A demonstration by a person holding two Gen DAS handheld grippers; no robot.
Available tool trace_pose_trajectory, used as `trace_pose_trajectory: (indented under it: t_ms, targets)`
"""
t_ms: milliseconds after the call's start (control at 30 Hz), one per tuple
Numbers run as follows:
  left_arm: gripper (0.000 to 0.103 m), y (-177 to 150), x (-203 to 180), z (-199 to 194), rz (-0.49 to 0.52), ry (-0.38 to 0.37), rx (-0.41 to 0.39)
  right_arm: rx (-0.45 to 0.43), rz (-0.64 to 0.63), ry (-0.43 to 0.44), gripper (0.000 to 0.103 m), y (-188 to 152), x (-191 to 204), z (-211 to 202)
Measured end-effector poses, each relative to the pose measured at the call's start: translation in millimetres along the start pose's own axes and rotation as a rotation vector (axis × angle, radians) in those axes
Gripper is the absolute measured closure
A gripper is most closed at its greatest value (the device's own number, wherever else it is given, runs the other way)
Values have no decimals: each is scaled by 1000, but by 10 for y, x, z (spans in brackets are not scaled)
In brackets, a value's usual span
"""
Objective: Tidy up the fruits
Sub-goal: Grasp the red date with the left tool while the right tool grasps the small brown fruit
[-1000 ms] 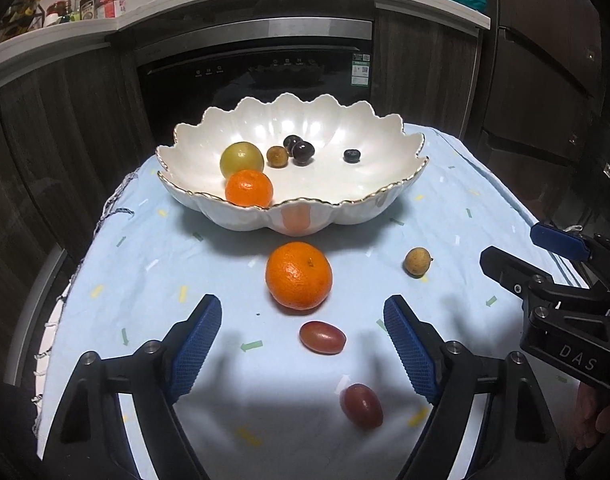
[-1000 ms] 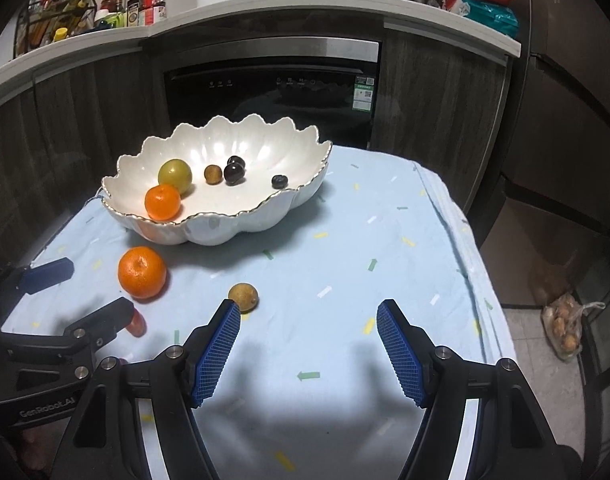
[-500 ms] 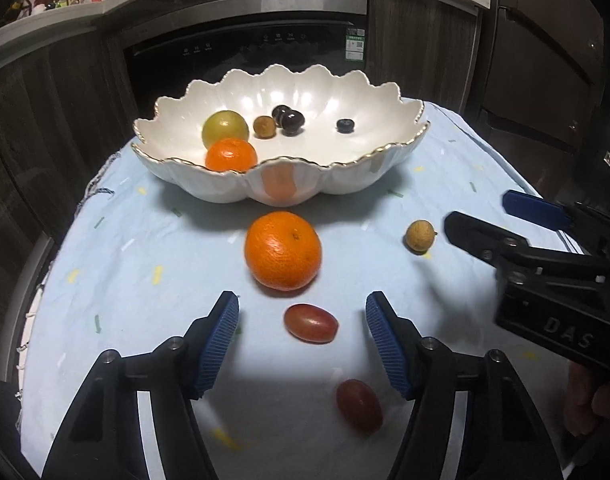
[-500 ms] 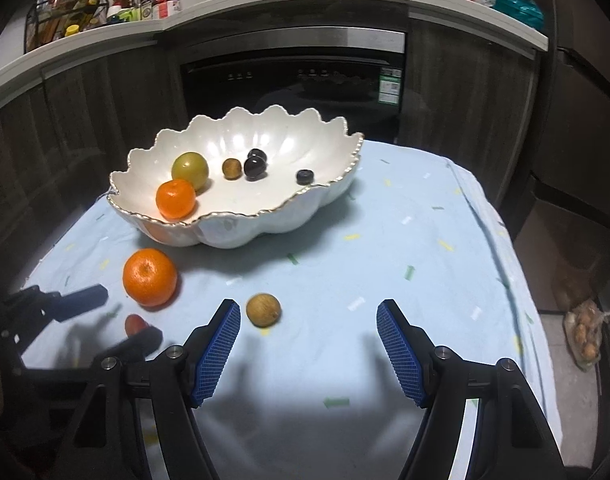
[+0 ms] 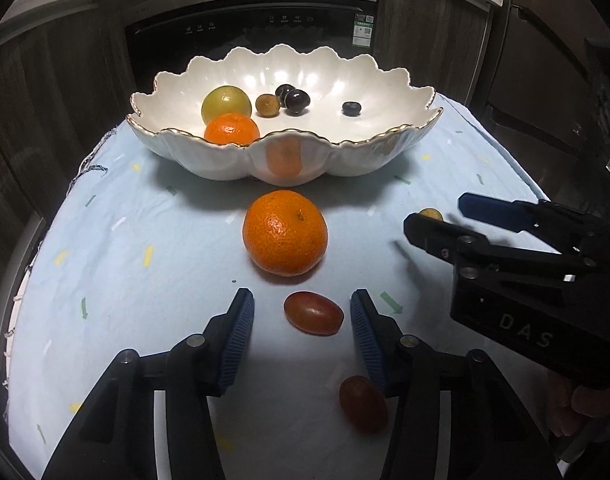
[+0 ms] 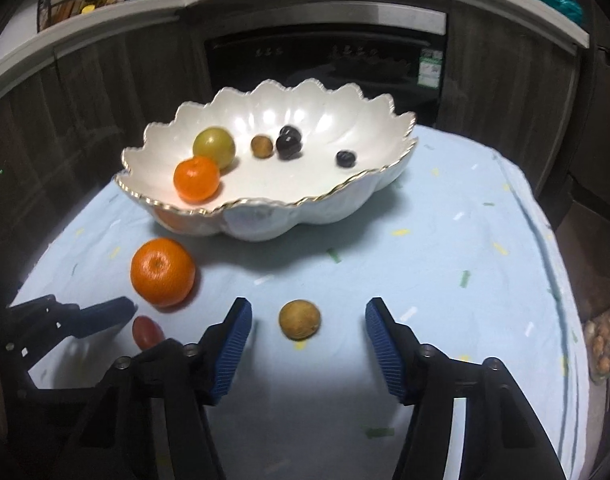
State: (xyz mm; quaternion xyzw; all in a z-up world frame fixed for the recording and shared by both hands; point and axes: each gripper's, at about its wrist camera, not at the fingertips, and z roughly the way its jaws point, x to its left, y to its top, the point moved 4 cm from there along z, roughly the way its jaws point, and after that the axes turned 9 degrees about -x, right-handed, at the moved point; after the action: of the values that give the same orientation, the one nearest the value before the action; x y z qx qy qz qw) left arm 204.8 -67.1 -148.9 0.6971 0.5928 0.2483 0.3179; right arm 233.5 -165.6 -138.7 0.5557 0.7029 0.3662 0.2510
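Between the blue pads of the left hand-held gripper [image 5: 301, 316], which gapes wide and has come down since a second ago, lies a red grape tomato [image 5: 313, 313], untouched. The right hand-held gripper [image 6: 308, 334], equally spread and empty, has likewise closed in to bracket the small brown fruit [image 6: 299, 319]. At 12 o'clock from the tomato sits the large orange [image 5: 285, 233], then the scalloped bowl [image 5: 389, 148]. A second tomato [image 5: 363, 403] waits at 5 o'clock. Both grasps look imminent.

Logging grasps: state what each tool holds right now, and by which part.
Nothing held. The left tool is open around a red grape tomato; the right tool is open around a small brown fruit.
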Motion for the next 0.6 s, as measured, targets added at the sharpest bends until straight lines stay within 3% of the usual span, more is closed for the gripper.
trace_pose_trajectory:
  t_ms: [233,367,600]
  targets:
    - [72,-3,37,-9,-19,13,-5,62,15,17,51,-57,0,124]
    - [75,-2,39,-13,-19,6,-5,61,12,12,52,-76,14,123]
    - [76,10,25,-7,-12,10,-6,60,20,10,76,-79,3,121]
